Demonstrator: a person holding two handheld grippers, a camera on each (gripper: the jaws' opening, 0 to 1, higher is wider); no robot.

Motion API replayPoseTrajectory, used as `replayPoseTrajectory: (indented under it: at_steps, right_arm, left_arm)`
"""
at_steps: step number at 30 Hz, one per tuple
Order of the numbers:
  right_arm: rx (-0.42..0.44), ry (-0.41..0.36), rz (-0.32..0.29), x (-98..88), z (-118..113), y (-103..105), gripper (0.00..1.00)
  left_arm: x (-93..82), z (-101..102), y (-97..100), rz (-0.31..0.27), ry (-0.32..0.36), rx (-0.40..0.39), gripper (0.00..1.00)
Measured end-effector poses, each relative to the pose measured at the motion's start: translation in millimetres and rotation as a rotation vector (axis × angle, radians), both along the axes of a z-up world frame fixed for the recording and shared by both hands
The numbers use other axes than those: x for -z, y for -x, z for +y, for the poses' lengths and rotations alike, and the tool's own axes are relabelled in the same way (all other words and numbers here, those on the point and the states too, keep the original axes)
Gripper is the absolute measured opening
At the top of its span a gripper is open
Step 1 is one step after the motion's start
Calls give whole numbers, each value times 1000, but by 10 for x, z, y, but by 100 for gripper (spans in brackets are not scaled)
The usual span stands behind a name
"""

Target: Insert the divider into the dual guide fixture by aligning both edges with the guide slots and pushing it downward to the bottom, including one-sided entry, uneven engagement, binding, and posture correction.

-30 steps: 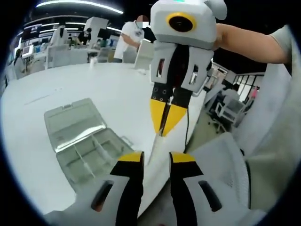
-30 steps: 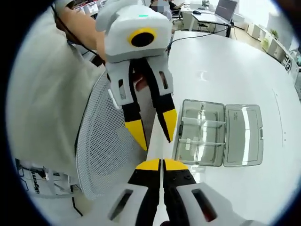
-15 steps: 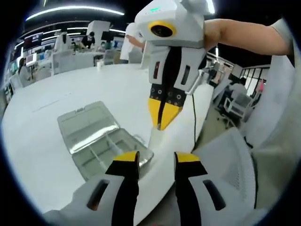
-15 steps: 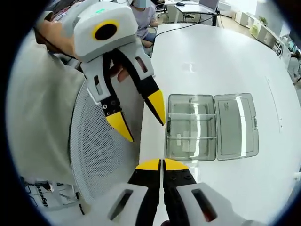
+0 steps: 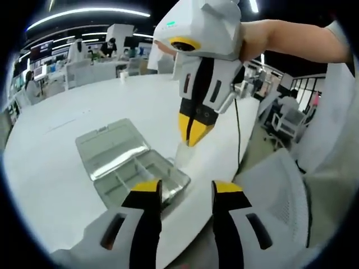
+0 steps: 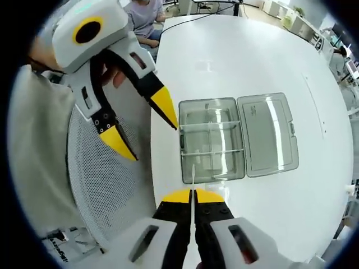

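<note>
- Right gripper [image 6: 193, 195]: jaws together, clamped on the divider [image 6: 192, 178], a thin pale plate seen edge-on that sticks up past the yellow tips. In the left gripper view the same tool [image 5: 192, 133] comes down from above with the person's hand [image 5: 255, 38] on its body and the divider [image 5: 183, 154] hanging below its tips.
- Left gripper [image 5: 186, 189]: jaws apart, nothing between them. In the right gripper view it [image 6: 145, 128] sits upper left, tips spread wide, one tip just at the fixture's near-left corner, the other out over the mesh chair back [image 6: 106, 190].
- Dual guide fixture [image 6: 212, 140]: clear compartment box on the white table [image 6: 247, 61], hinged lid [image 6: 266, 133] open flat beside it. Two dividers already stand across the tray.
- Divider edge is near the fixture's near wall in the right gripper view; I can't tell whether it touches a guide slot.
- Edges: the fixture sits close to the table's near edge [image 5: 207, 174], with the chair just off that edge.
- Room: wide bare tabletop beyond the box and on the lid side. The left gripper crowds the near-left corner.
- Background: people at desks at the far side [image 5: 84, 50]; one seated person at the table end [image 6: 143, 12].
</note>
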State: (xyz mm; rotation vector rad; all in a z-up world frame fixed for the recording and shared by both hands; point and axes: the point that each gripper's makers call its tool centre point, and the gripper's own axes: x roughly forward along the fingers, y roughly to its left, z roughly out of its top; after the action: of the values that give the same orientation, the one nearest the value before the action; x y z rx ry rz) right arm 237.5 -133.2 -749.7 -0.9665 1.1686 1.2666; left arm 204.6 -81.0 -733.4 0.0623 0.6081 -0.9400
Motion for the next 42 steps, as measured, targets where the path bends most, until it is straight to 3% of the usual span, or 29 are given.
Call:
replayPoseTrajectory:
  at_steps: [6, 11, 32, 33, 34, 35, 36, 37, 38, 39, 42]
  right_arm:
    - [35, 23, -10, -5, -7, -69, 0]
    - [13, 32, -17, -47, 78, -55, 0]
    - [24, 86, -22, -88, 103, -79, 0]
    - [18, 90, -26, -95, 105, -79, 0]
    - [-26, 148, -70, -128, 28, -149, 0]
    - [-51, 149, -101, -148, 49, -205, 0]
    - [-21, 123, -72, -177, 101, -174, 0]
    - [59, 32, 19, -243, 274, -75, 0]
    - [10, 91, -59, -273, 196, -231, 0]
    - [-22, 113, -89, -290, 170, -295, 0]
    - [4, 89, -54, -289, 247, -280, 0]
  left_arm:
    - [17, 34, 0, 7, -10, -8, 37]
    - [16, 63, -9, 6, -13, -18, 40]
    - [19, 171, 42, 8, -21, -39, 40]
    - [17, 174, 44, 7, -22, -39, 40]
    - [14, 177, 44, 7, -22, -39, 40]
    - [11, 181, 45, 7, -21, -41, 40]
    - [11, 183, 47, 7, -22, -41, 40]
    - [11, 185, 49, 8, -23, -40, 41]
    - [10, 187, 48, 8, -23, -41, 41]
    - [5, 189, 47, 7, -22, -41, 41]
    - [-5, 197, 45, 6, -23, -42, 40]
